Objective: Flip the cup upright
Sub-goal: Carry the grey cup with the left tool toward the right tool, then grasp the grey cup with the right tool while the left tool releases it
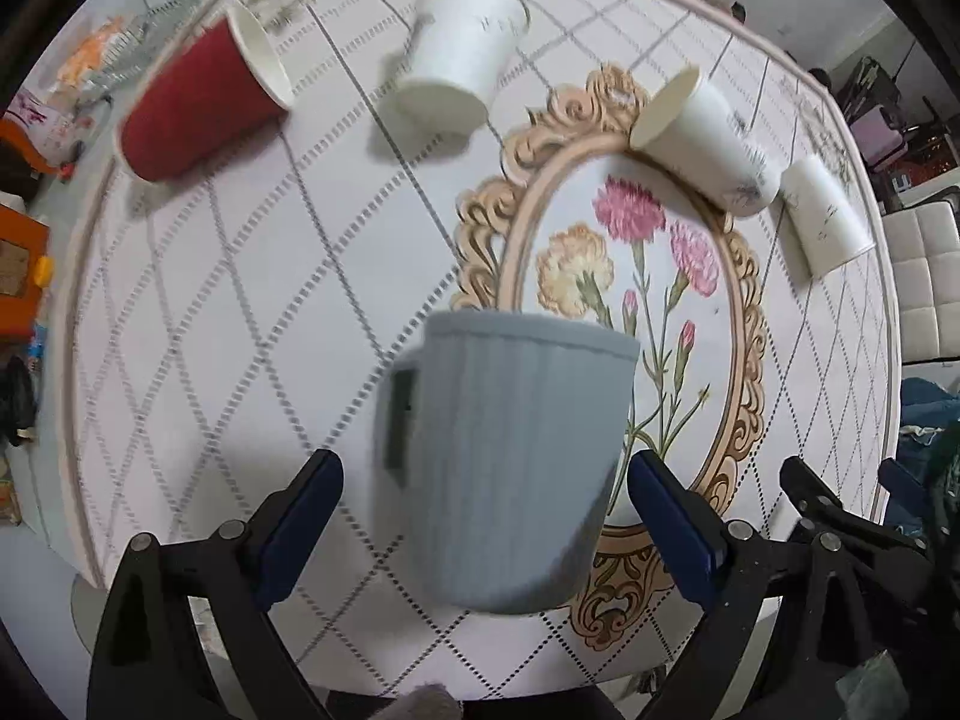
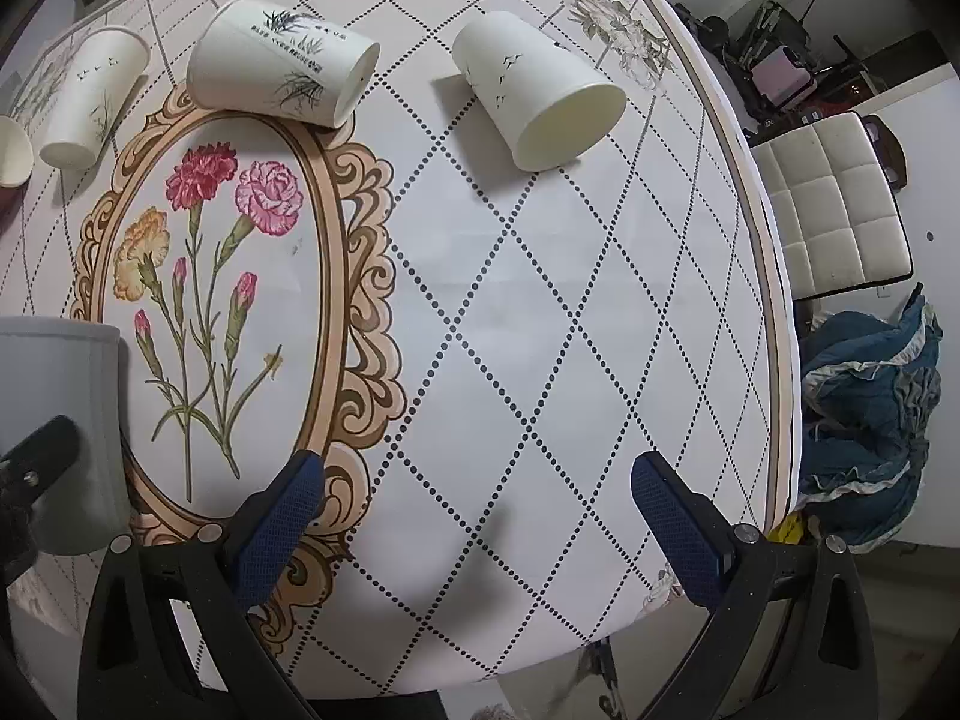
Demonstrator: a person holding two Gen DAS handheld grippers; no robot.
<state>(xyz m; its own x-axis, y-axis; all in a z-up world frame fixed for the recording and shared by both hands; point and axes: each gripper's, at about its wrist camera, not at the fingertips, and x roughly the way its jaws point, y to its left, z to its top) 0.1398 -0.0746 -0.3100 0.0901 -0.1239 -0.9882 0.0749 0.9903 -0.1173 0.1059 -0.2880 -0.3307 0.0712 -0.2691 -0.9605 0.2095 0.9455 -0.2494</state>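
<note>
A grey ribbed mug (image 1: pixel 510 462) with its handle to the left stands rim up on the table, between the open fingers of my left gripper (image 1: pixel 483 498); the pads stand apart from its sides. It also shows at the left edge of the right wrist view (image 2: pixel 66 420). My right gripper (image 2: pixel 477 510) is open and empty above the table's near edge. A red cup (image 1: pixel 192 105) and several white paper cups (image 1: pixel 459 69) (image 1: pixel 705 141) (image 1: pixel 825 213) lie on their sides further back; three white ones also show in the right wrist view (image 2: pixel 282 63) (image 2: pixel 537 90) (image 2: pixel 90 96).
The round table (image 2: pixel 540 312) has a diamond-pattern cloth with a flower medallion (image 2: pixel 222 276). A white padded chair (image 2: pixel 834 210) and blue cloth (image 2: pixel 870 420) lie beyond its right edge. Clutter (image 1: pixel 36 138) sits off the left side.
</note>
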